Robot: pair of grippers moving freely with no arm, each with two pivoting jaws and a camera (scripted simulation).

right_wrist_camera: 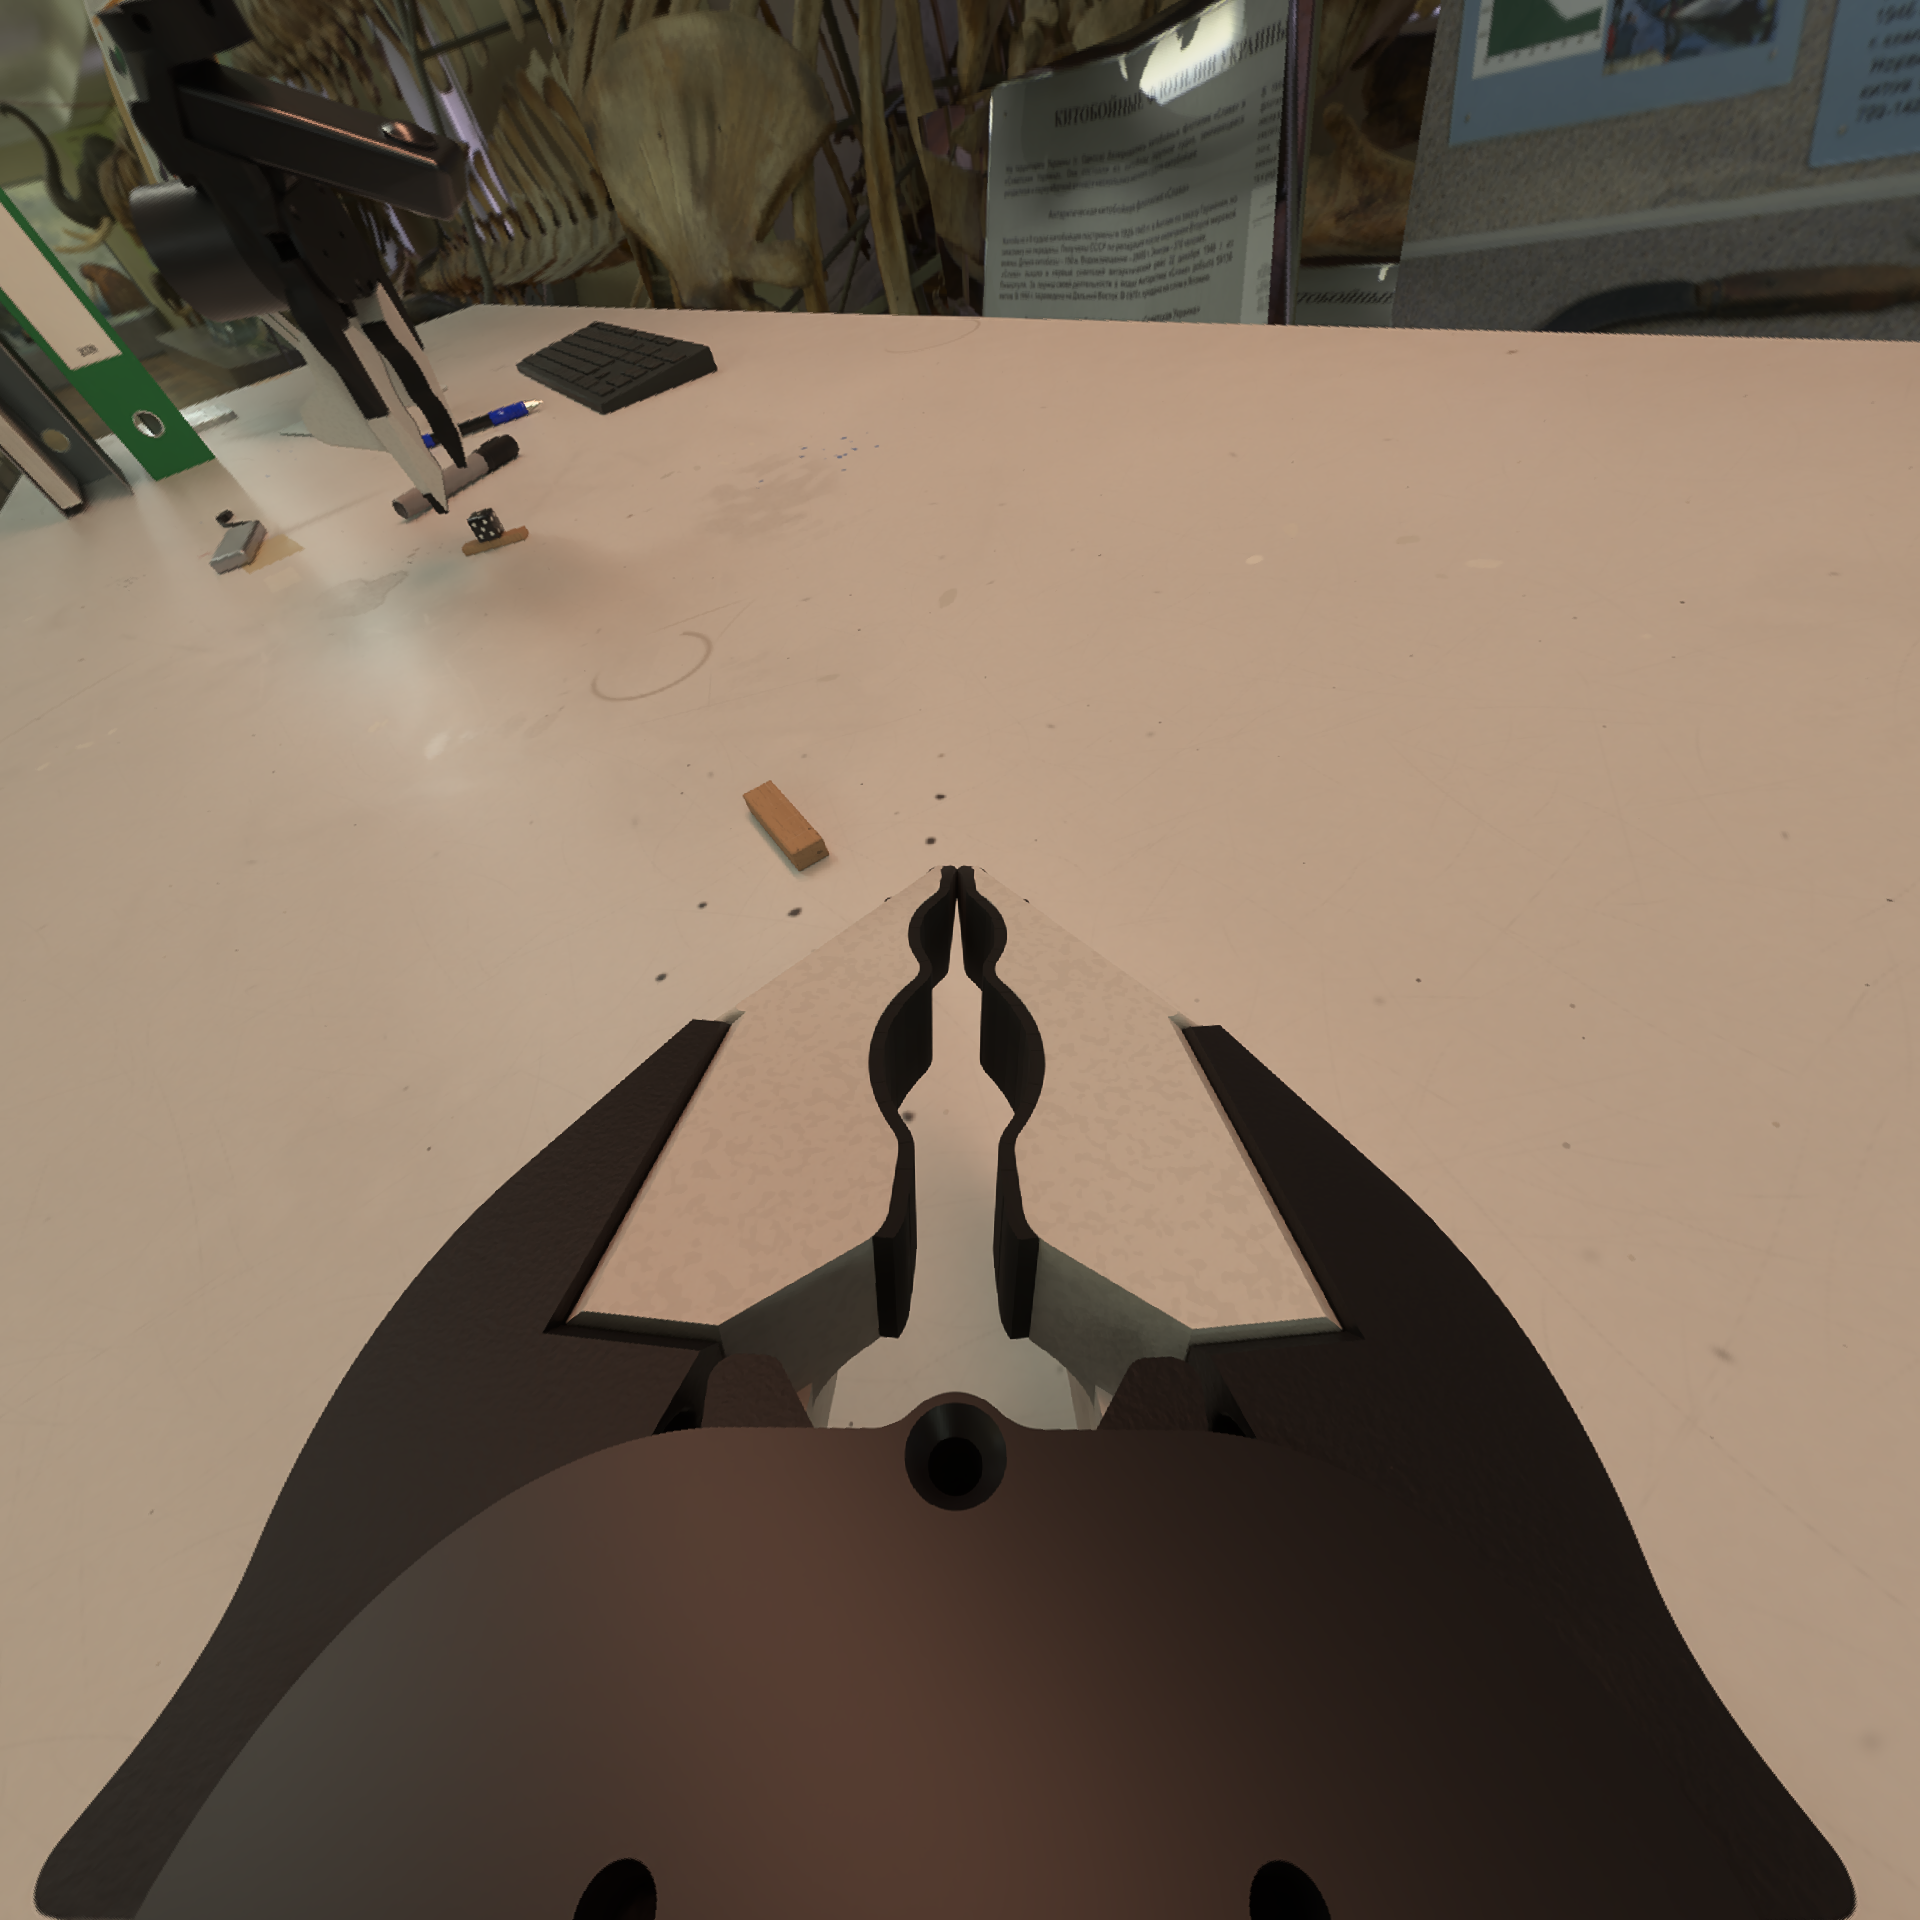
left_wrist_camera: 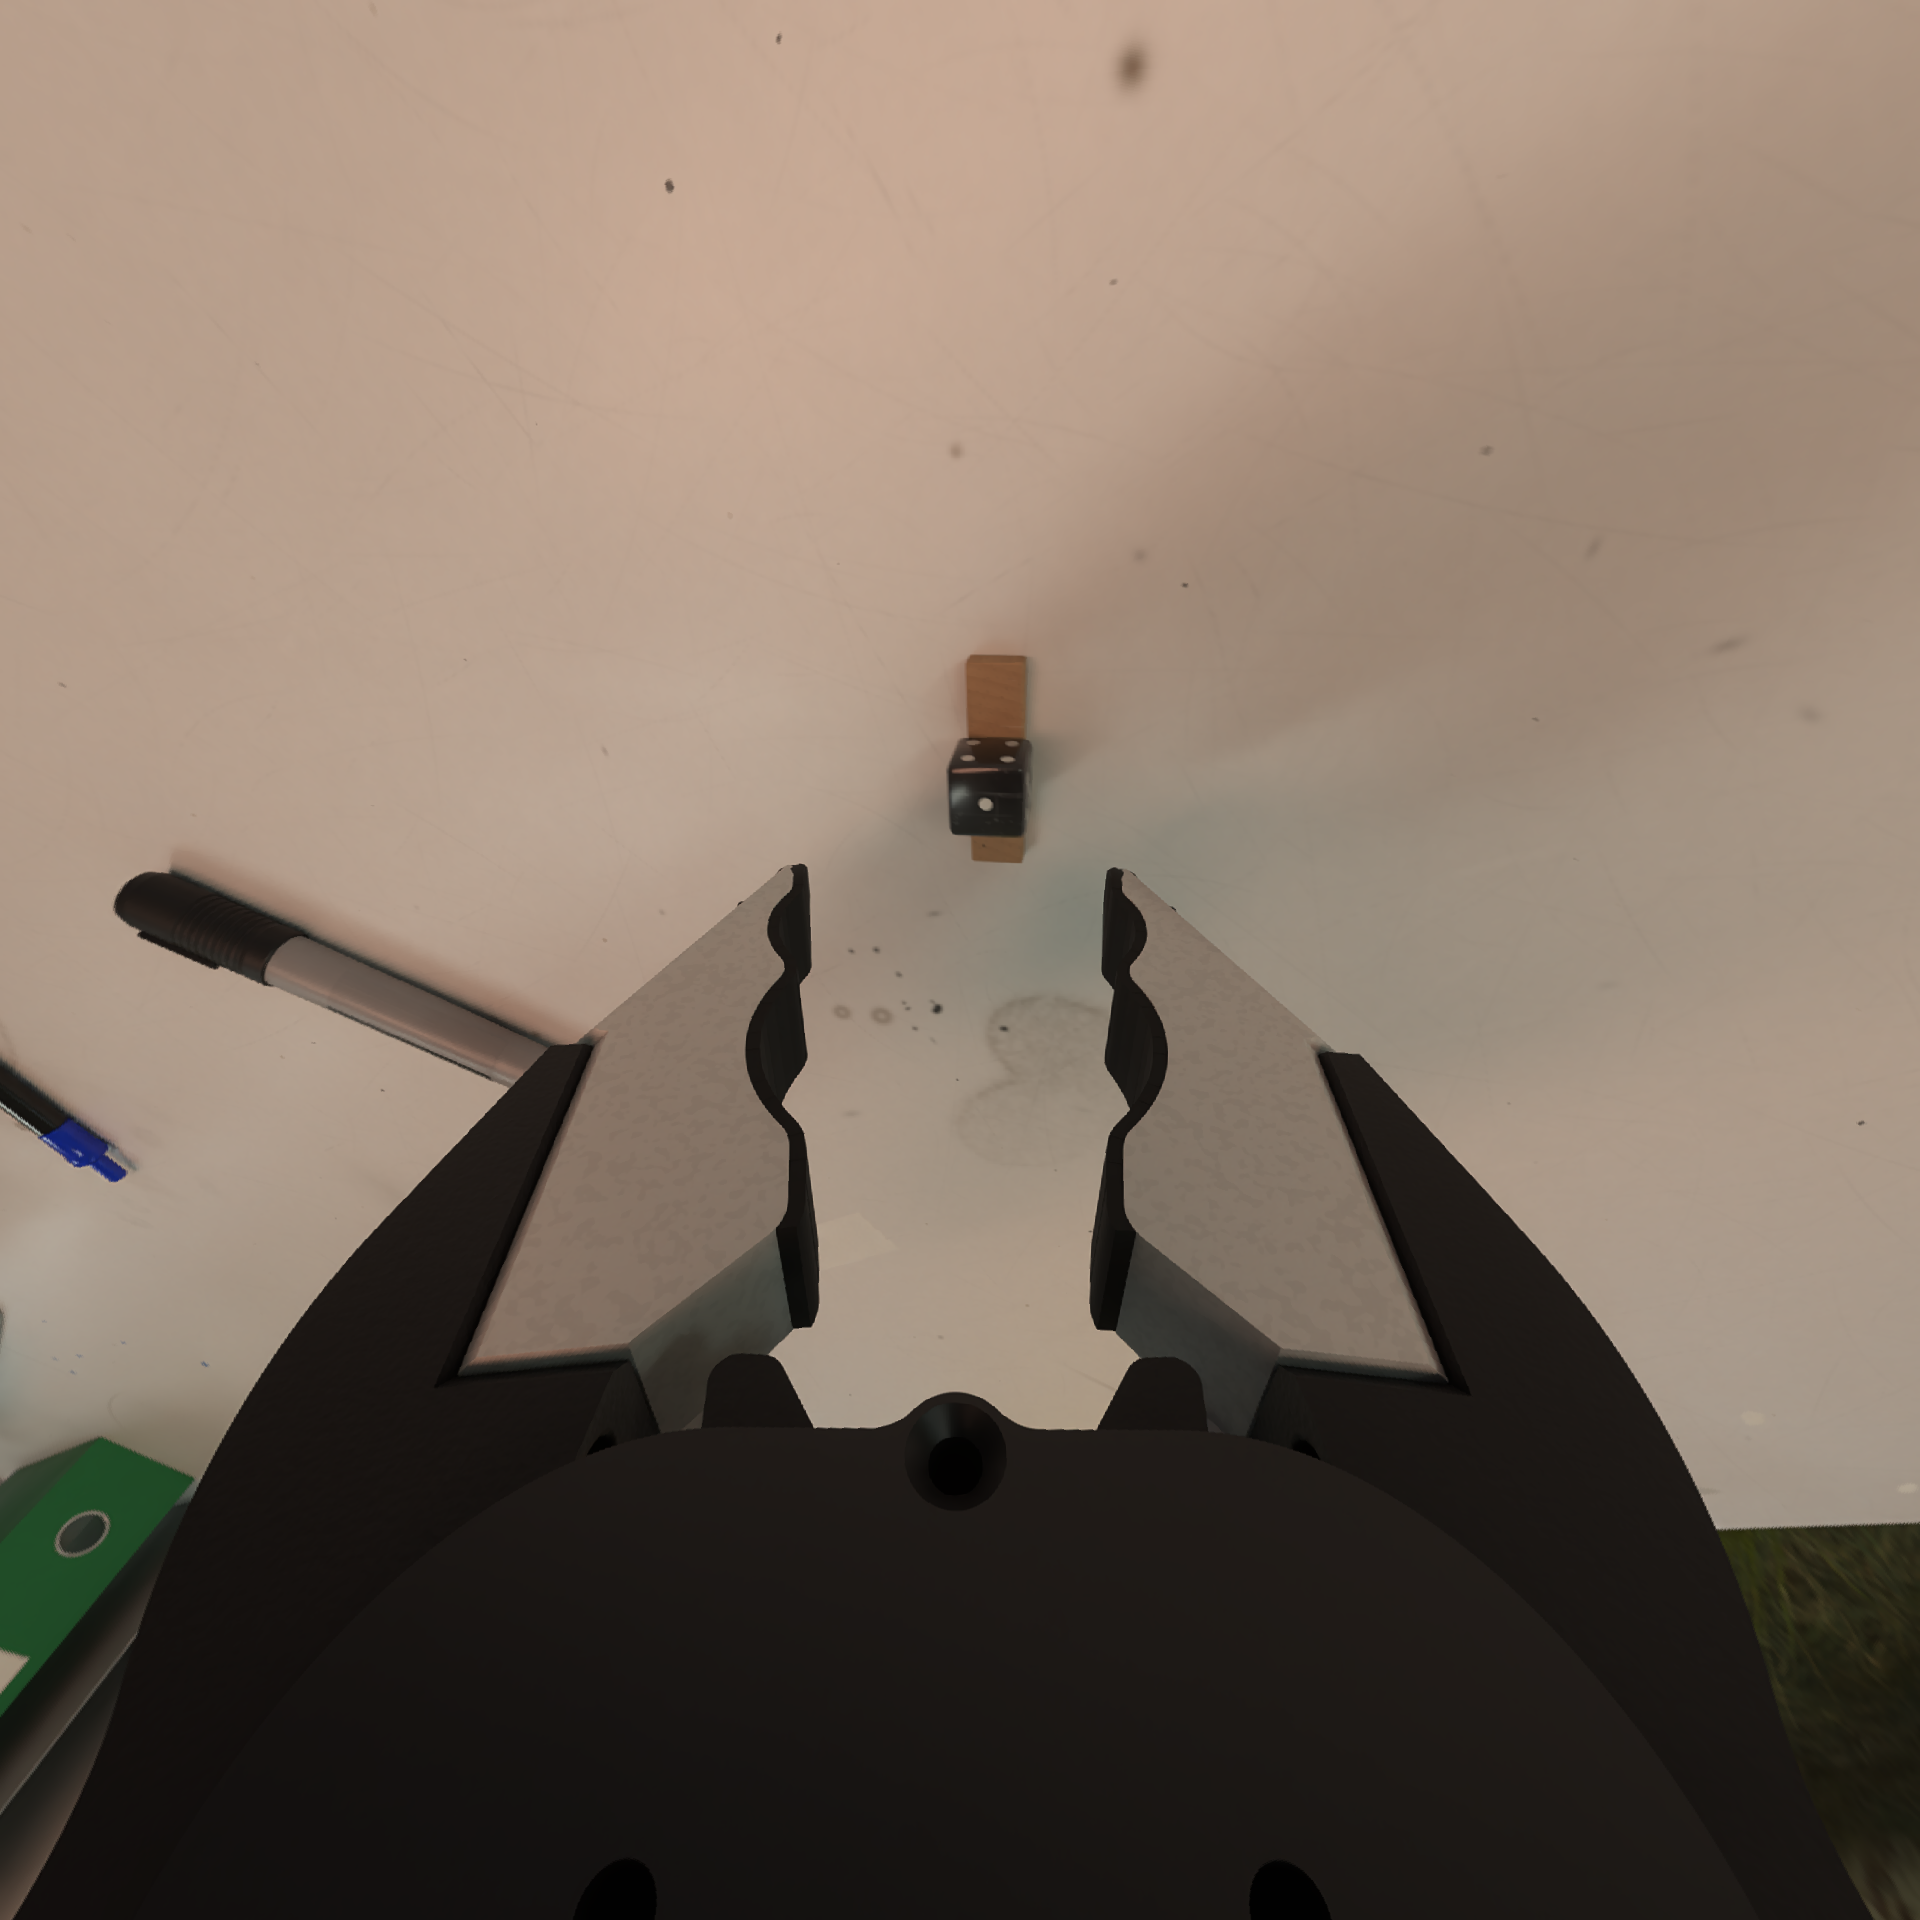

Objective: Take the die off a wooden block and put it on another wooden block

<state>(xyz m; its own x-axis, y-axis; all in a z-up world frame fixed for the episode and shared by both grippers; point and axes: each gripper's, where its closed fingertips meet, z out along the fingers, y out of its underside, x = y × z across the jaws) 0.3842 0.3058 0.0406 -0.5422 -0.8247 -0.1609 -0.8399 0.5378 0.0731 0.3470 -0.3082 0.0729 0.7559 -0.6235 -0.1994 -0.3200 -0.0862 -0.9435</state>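
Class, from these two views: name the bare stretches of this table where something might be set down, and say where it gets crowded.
Bare: the table right of the lone wooden block, and the stretch between it and the die on the far block. Crowded: the far-left corner, with marker, pen, green binder, keyboard and left gripper.
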